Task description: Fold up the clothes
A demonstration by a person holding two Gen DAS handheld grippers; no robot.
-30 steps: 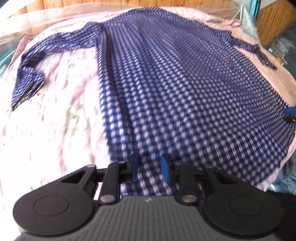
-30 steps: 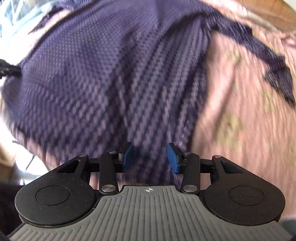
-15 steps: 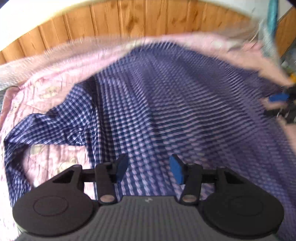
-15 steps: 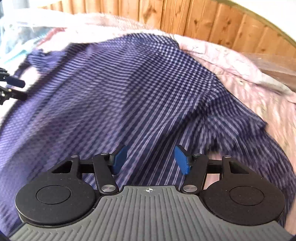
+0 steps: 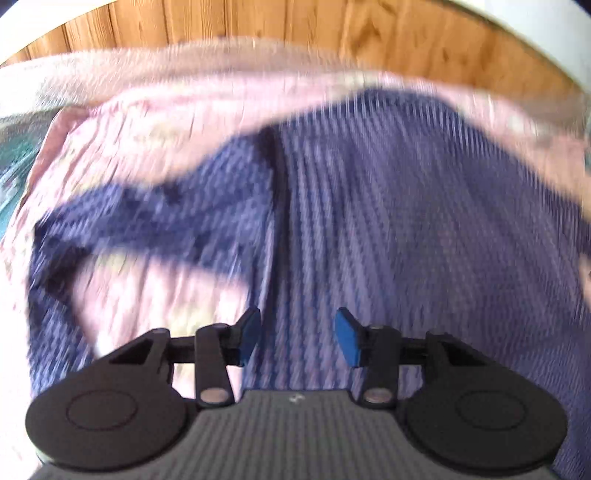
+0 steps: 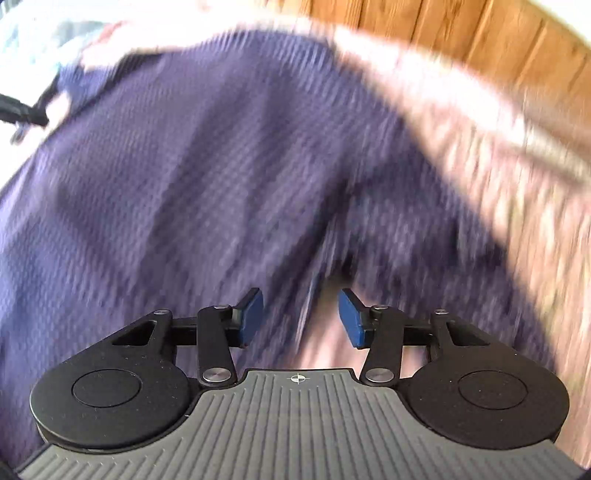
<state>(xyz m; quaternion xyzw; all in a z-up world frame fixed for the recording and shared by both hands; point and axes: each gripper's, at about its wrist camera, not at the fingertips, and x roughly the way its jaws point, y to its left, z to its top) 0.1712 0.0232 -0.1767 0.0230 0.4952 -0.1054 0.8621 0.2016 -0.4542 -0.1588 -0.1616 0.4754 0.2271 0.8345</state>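
Since one second ago both grippers have let go of the shirt hem and their jaws have spread; the wooden wall has also come into both views. Left gripper (image 5: 297, 338) hangs with its blue pads apart and nothing between them, over the shirt (image 5: 388, 229). Right gripper (image 6: 301, 317) is also wide apart and empty, over the same shirt (image 6: 207, 177). The dark blue checked shirt lies spread on the pink cover (image 5: 166, 122), filling the middle of both views. In the left view one sleeve (image 5: 122, 221) runs out toward 9 o'clock and bends down. The wall (image 5: 258, 22) stands at 12 o'clock behind the cover. In the right view a black part sits at 10 o'clock, too blurred to tell. Both pictures are blurred.
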